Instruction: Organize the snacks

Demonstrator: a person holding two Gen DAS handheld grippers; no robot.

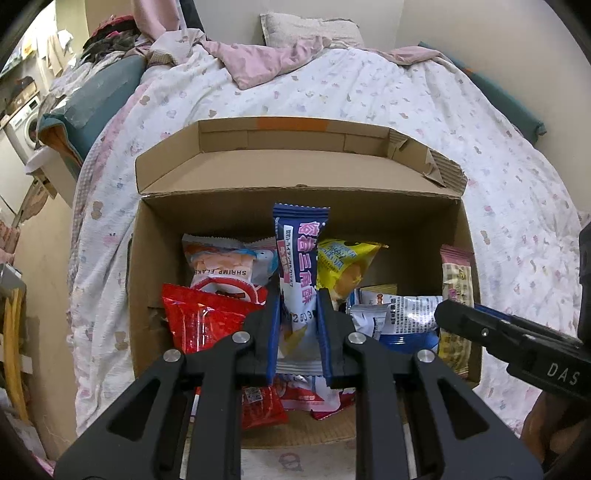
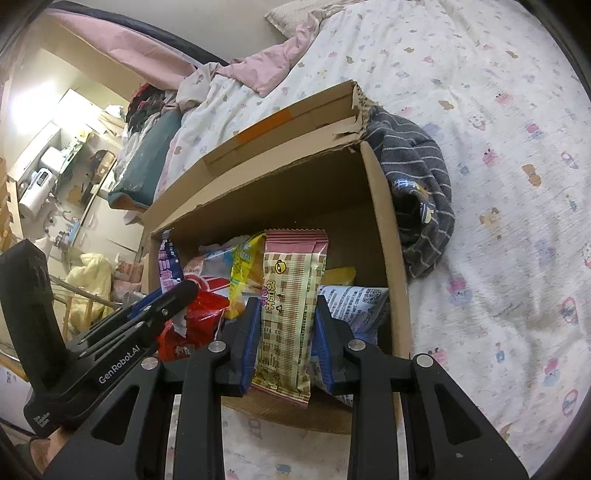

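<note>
An open cardboard box (image 1: 236, 218) (image 2: 384, 221) sits on a bed and holds several snack packets. My left gripper (image 1: 298, 295) is shut on a blue and white snack pack (image 1: 299, 254), held upright over the box. It shows at the left of the right wrist view (image 2: 168, 266). My right gripper (image 2: 286, 299) is shut on a pink and cream checkered snack pack (image 2: 291, 291), also upright over the box's right side; the same pack (image 1: 456, 280) appears at the right of the left wrist view. Below lie a red bag (image 1: 199, 317), a shrimp flakes bag (image 1: 221, 266) and a yellow bag (image 1: 343, 266).
The box rests on a patterned white quilt (image 1: 369, 96). A grey striped cloth (image 2: 417, 177) lies against the box's right wall. Pink bedding (image 1: 266, 62) and a pillow (image 1: 306, 26) are at the far end. A cluttered room lies left of the bed.
</note>
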